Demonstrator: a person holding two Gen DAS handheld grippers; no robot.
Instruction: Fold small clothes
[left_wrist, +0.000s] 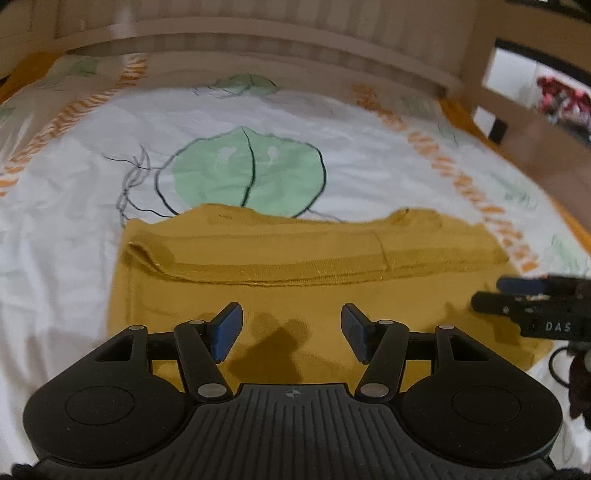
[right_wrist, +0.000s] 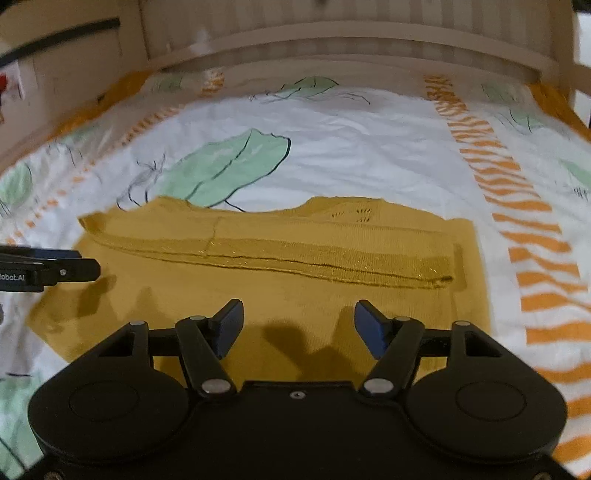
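garment: mustard knit top (left_wrist: 295, 258) is laid flat on the bed sheet (left_wrist: 92, 177), near the foot end, below the green leaf print (left_wrist: 251, 173). A ribbed band (right_wrist: 332, 258) is seen folded over across its middle, running side to side.
left gripper (left_wrist: 291, 328): held low over the near part of the top, left of centre. Fingers (left_wrist: 227, 330) are spread apart, nothing is gripped.
right gripper (right_wrist: 299, 328): held over the near part, right of centre. Fingers (right_wrist: 371, 328) are spread apart, nothing is gripped. Each gripper is seen at the edge of the other's view.
stage: judged partly folded; one fold is already laid in, a further fold is likely needed.
handling: soft, light, limp knit is expected. No shape will be held when lifted; sag and stretch are likely. Layers may slip over each other, so the laid fold can be dragged open.
grip points: near hem corners are suggested, one per gripper, all layers pinched together. A single-layer pinch is to be avoided.
risk: the sheet is also soft and may be pinched along with the top if the fingers are pressed too deep.
blur: both views are motion-blurred; knit detail is not resolved.
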